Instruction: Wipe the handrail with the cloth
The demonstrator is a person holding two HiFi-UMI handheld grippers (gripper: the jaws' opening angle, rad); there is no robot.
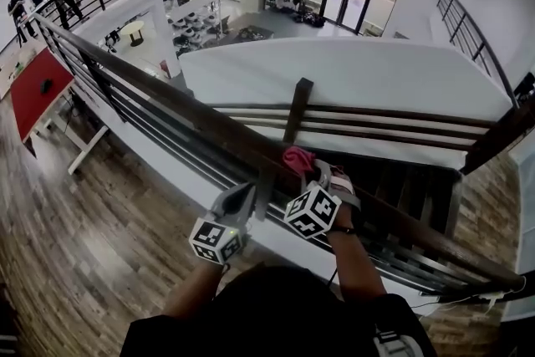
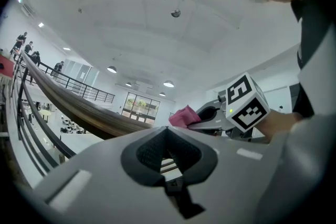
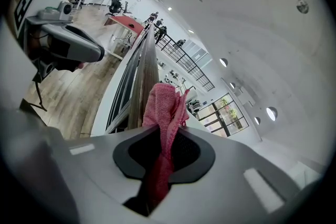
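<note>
Wood floor [image 1: 75, 230] lies below a mezzanine's dark handrail [image 1: 209, 123]. Right gripper [image 1: 308, 169] is clamped on a pink terry cloth [image 1: 298, 158], bunched and creased, over the rail's top. Left gripper [image 1: 245, 191] sits just beside it, jaws together, empty.

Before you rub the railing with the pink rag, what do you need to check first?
1. Cloth clamped in the right gripper: ok, its jaws pinch it.
2. Cloth over the handrail: ok, the head view shows it on the top rail.
3. Cloth pressed flat on the wood: cannot tell.
4. Left gripper carrying nothing: ok, jaws together and empty.
5. Rail ahead free of things: ok in the right gripper view.
</note>
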